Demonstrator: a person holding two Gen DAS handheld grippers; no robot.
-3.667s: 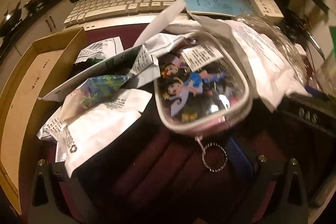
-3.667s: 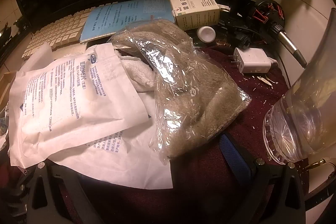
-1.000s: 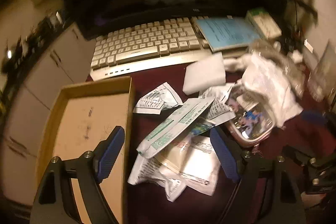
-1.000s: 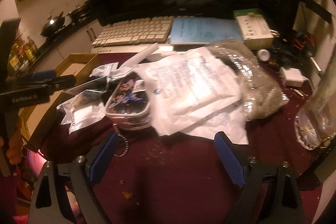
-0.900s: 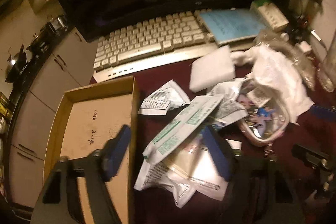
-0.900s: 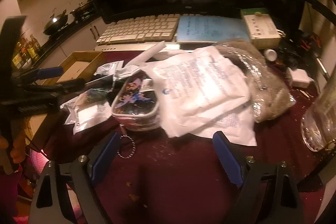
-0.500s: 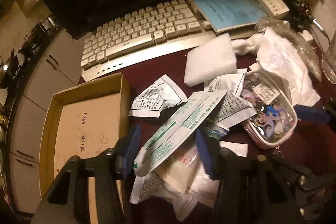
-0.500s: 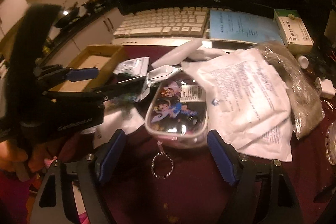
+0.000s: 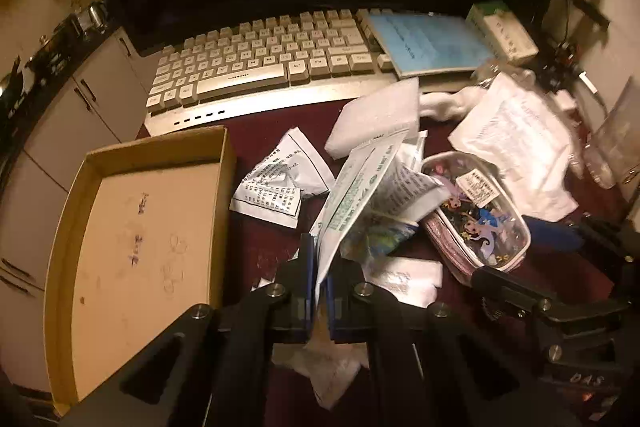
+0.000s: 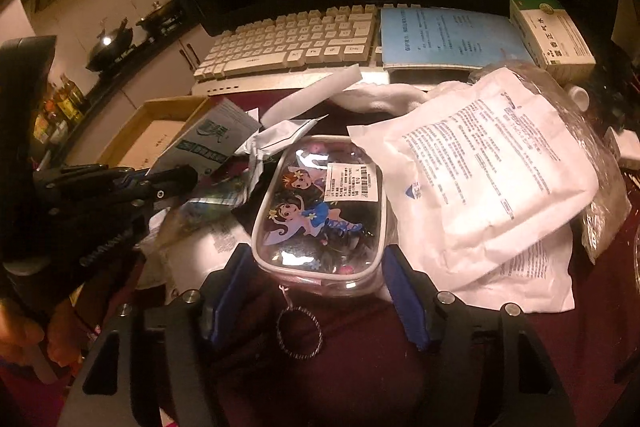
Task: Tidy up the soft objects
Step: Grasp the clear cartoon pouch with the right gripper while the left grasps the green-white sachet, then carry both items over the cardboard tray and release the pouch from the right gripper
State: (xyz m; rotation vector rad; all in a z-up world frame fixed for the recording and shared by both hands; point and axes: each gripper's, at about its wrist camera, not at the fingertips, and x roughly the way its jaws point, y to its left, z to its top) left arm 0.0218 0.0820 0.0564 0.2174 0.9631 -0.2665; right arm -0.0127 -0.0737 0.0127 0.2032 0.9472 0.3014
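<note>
Pinching a green-printed packet [image 9: 352, 187], the left claw [image 9: 319, 291] tilts downward (right claw [image 10: 320, 291] closing around the pouch [image 10: 320, 211]).

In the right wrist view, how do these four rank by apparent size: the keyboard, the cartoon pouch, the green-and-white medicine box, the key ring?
1. Keyboard, though it lies farther away.
2. Cartoon pouch; close to the camera, so it looks enlarged.
3. Medicine box.
4. Key ring, clearly smallest.
</note>
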